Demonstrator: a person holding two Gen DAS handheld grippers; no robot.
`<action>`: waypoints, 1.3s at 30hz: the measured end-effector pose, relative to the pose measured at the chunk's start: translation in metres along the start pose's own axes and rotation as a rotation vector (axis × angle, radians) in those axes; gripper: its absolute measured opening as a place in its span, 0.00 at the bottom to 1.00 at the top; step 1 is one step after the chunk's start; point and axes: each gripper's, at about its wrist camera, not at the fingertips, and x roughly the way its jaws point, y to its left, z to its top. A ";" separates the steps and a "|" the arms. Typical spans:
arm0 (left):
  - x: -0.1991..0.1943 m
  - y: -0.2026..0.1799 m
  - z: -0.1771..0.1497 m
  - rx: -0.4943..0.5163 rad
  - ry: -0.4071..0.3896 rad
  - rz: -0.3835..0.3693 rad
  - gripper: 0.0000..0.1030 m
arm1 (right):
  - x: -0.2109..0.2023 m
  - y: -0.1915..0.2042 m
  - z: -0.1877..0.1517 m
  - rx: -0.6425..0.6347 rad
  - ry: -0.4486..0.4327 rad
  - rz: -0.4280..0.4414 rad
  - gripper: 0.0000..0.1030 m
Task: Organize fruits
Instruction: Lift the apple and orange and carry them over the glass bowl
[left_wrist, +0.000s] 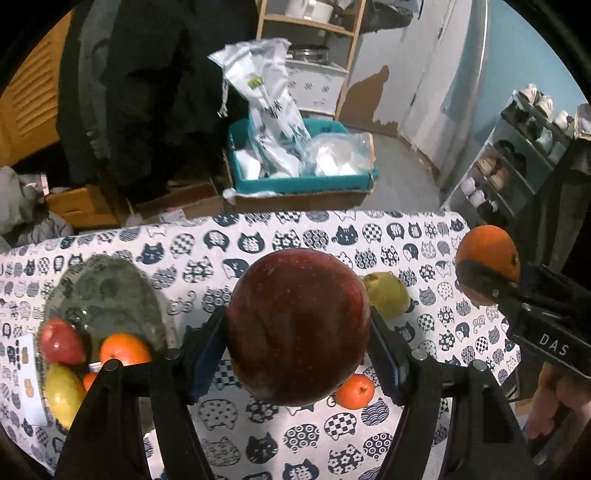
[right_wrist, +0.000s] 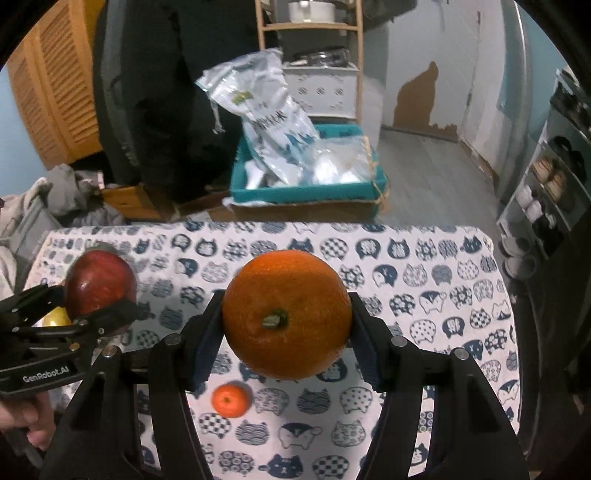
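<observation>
Cat-face cloth in white and dark blue covers the tabletop (right_wrist: 424, 295), and both grippers hang above it, each with a fruit.

Nearest in the left wrist view, the left gripper (left_wrist: 297, 339) has its fingers (left_wrist: 207, 354) pressed on the two sides of a dark red apple (left_wrist: 297, 328), which is lifted clear of the cloth. In the right wrist view the right gripper (right_wrist: 286, 321) holds a big orange (right_wrist: 286, 314) in the same way, its green stem end turned to the camera, also off the cloth. A hand (left_wrist: 557, 402) is seen under the right gripper at the edge of the left view.

Below the held fruits a small mandarin (right_wrist: 229, 400) lies alone on the cloth. A little farther, a yellow-green fruit (left_wrist: 388, 295) rests on the cloth, partly hidden behind the apple.

To the left a glass plate (left_wrist: 107, 291) stands on the tabletop. On its near part lie a red apple (left_wrist: 61, 341), an orange (left_wrist: 123, 349) and a yellow fruit (left_wrist: 62, 395), close together; another small orange piece shows between them, too hidden to tell.

Beyond the far edge of the tabletop, on the floor, a teal box (left_wrist: 303, 184) sits on cardboard and holds white plastic bags (left_wrist: 266, 96). Behind it stands a wooden shelf (right_wrist: 310, 26), and a shoe rack (left_wrist: 517, 155) is at the right wall.
</observation>
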 end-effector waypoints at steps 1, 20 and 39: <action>-0.004 0.002 0.000 -0.004 -0.007 0.001 0.71 | -0.002 0.004 0.001 -0.004 -0.005 0.004 0.61; -0.073 0.064 0.000 -0.077 -0.124 0.057 0.71 | -0.021 0.080 0.026 -0.118 -0.069 0.089 0.61; -0.099 0.138 -0.012 -0.175 -0.157 0.170 0.71 | -0.011 0.171 0.050 -0.217 -0.076 0.191 0.61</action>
